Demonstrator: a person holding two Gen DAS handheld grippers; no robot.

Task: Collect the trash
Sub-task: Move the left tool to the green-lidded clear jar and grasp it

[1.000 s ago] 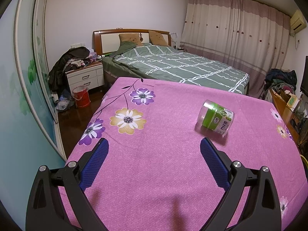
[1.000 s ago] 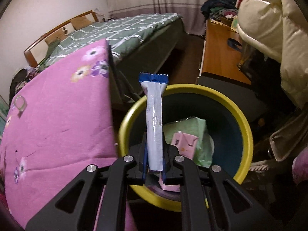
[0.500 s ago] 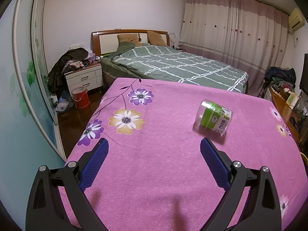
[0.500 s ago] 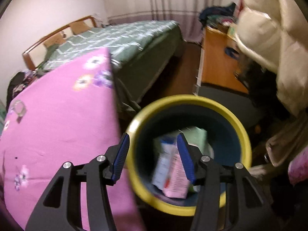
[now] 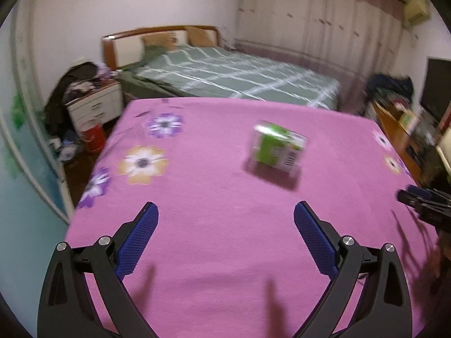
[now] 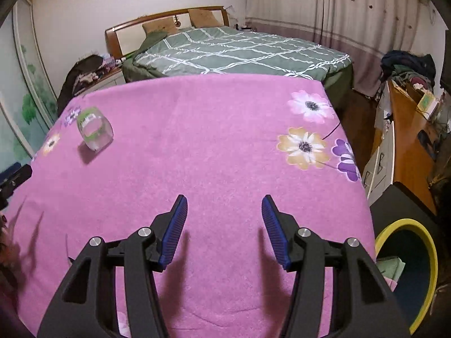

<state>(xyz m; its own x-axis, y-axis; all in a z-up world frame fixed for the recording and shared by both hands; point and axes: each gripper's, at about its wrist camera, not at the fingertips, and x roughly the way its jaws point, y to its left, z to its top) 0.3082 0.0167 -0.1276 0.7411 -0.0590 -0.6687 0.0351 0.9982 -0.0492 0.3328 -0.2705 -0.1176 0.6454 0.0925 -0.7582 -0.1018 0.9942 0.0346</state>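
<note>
Left gripper [image 5: 225, 217] wide apart above pink blanket [image 5: 214, 197], green-labelled jar [image 5: 279, 148] ahead.

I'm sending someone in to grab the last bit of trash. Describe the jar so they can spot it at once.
Find the pink flowered blanket in front of the green bed. The jar lies on its side on that blanket, on the half away from the yellow-rimmed bin. It is a clear plastic jar with a green label, the only loose object on the blanket.
</note>
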